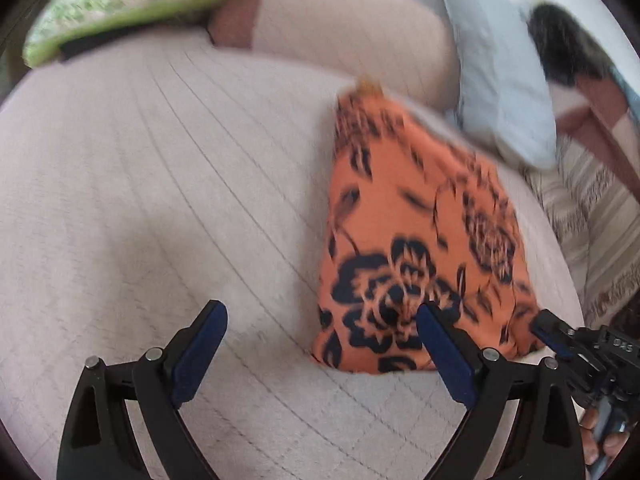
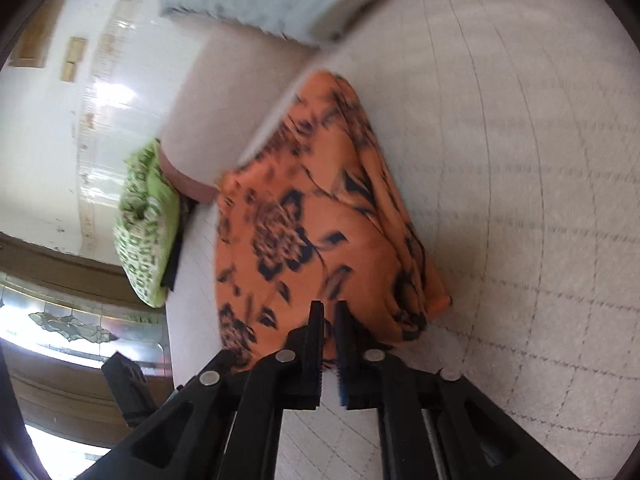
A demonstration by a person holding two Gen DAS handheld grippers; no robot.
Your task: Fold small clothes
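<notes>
Your right gripper (image 2: 329, 308) has its jaws nearly closed, pinching the near edge of the orange flowered cloth (image 2: 320, 220). From there the cloth runs away from you in a long, narrowing strip towards the far edge of the bed (image 2: 520, 200). Your left gripper (image 1: 320, 312) has its jaws wide and empty. The cloth lies to its right, its near hem just past the right finger (image 1: 434, 328) and not between the jaws. Seen from the left wrist, the cloth's long axis runs from that hem up to a point near the pale blue pillow (image 1: 500, 92). Your right hand is the one on the cloth; I judge the left must shift right to reach the free corner. The bed has a pale quilted cover, soft and likely to give. A green patterned cushion (image 2: 146, 224) sits at the bed's edge, and white tiled walls (image 2: 60, 160) stand behind.
</notes>
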